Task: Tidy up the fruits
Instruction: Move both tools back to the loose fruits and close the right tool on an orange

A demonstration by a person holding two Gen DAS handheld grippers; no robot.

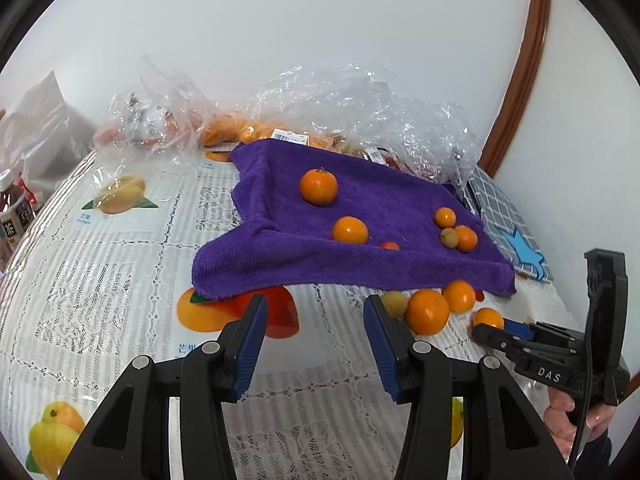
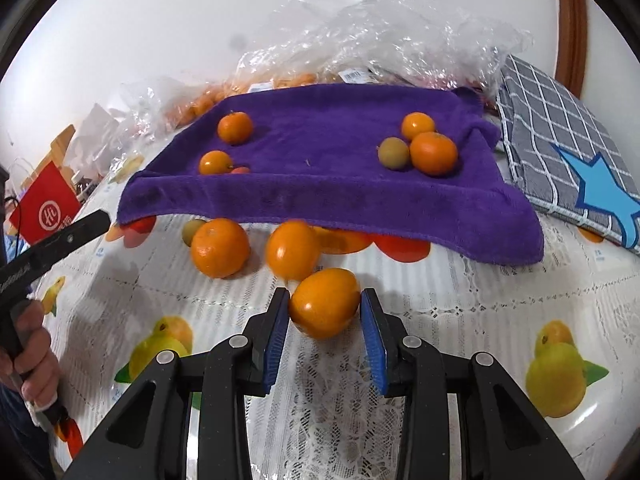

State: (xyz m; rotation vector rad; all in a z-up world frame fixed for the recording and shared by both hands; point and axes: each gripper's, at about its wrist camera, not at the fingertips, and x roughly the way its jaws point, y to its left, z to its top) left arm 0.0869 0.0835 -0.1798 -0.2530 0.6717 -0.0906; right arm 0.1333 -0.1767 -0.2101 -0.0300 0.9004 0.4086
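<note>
Right hand-held gripper (image 2: 324, 308) clamps an orange (image 2: 324, 307) near the purple towel (image 2: 328, 196).
We count small citrus on the towel, more in clear bags (image 1: 224, 128) behind it. Only our right view shows the red bag (image 2: 42, 204); the left hand-held gripper (image 1: 316, 320) stands parted, empty.

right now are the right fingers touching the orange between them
Touching: the right wrist view shows both blue fingers pressed against the sides of the orange.
</note>
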